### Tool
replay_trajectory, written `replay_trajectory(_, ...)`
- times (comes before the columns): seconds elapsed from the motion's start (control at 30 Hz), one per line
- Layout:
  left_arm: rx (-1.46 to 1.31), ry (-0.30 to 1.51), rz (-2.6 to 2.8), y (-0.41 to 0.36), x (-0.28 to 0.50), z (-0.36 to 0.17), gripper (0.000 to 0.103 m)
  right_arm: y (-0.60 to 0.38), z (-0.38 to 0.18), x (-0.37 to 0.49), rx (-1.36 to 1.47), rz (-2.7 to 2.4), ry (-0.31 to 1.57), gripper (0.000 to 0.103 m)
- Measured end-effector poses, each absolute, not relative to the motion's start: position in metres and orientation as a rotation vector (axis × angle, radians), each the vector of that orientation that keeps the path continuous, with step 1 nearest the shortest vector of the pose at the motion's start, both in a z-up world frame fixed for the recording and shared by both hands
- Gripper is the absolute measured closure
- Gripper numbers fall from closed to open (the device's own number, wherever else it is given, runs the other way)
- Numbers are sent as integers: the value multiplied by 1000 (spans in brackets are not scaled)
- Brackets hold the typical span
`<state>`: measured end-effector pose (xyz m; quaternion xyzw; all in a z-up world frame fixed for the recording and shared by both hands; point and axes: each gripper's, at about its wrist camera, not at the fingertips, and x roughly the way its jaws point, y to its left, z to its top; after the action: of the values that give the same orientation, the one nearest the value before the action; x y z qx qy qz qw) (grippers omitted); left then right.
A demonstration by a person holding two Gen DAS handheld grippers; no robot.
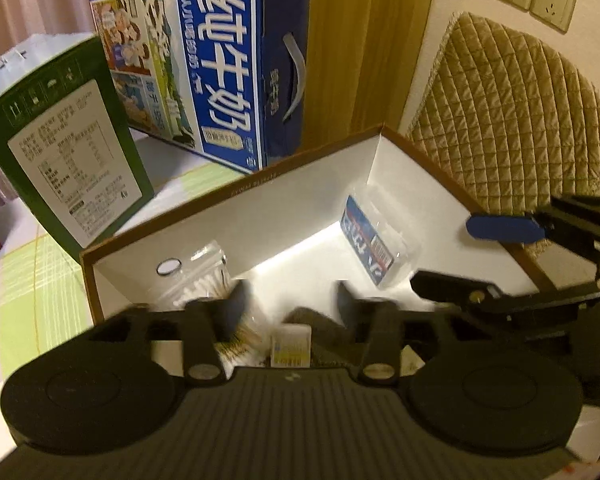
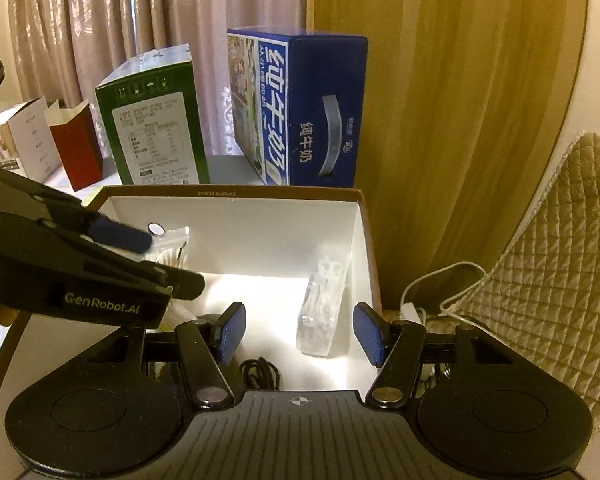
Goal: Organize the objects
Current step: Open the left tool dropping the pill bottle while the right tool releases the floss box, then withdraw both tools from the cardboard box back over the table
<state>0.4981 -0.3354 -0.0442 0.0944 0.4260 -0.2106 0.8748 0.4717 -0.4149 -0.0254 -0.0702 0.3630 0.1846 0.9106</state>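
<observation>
Most of the sorting looks done, judging by what already lies inside the open white-lined box [image 2: 356, 240] that stands on the desk [image 1: 32, 280]. A zip bag of cotton swabs [image 1: 204, 280] leans in the box's far left corner, a clear plastic packet with a blue label [image 1: 374, 242] leans against its right wall, a coiled black cable [image 2: 260, 372] lies on the floor at the near edge, and a small white carton with a yellow label [image 1: 291, 345] sits at the near edge too, just below the left gripper [image 1: 290, 304]. That gripper hangs over the box's near left part with its fingers apart and nothing pressed between them; the blur makes it hard to say more. The right gripper [image 2: 296, 334] points down into the box's near right part, its blue-padded fingers open and empty, with the clear packet standing between and beyond them but untouched. Behind the box, at the far edge of the desk, a green carton [image 2: 156, 128] and a blue milk carton [image 2: 296, 108] stand upright, and smaller red and white boxes sit further left. Whether those are meant to be packed I cannot tell; if not, little remains beyond tidying what is in the box.
</observation>
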Motion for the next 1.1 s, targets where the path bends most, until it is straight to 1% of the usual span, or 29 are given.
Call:
replay_trajectory(0.07,211,873,-431,-336,497,-41,36,-418,-23,468,-129,382,749,45)
replay_trajectory(0.13,210,872,-429,-334,495,-39,28,-421,-21,464,-117,384,749,37)
replay_trajectory(0.17,207,873,-428,-332,494,-37,26,-422,-19,460,-110,386,747,36)
replay_trajectory(0.23,208,872,-425,-329,491,-34,22,-422,-17,455,-96,394,747,28)
replay_trajectory(0.27,213,871,-420,-327,490,-32,19,-423,-16,451,-90,397,746,26)
replay_trajectory(0.43,207,871,-403,-316,477,-24,16,-425,-11,435,-61,401,749,14)
replay_trajectory(0.57,191,864,-386,-306,461,-16,14,-428,-5,423,-24,393,755,11)
replay_trajectory(0.83,162,845,-358,-287,424,4,13,-433,12,393,32,387,749,2)
replay_trajectory(0.93,144,851,-357,-280,410,10,10,-434,18,380,43,384,742,2)
replay_trajectory(1.1,119,855,-355,-271,385,18,10,-435,24,361,64,371,744,2)
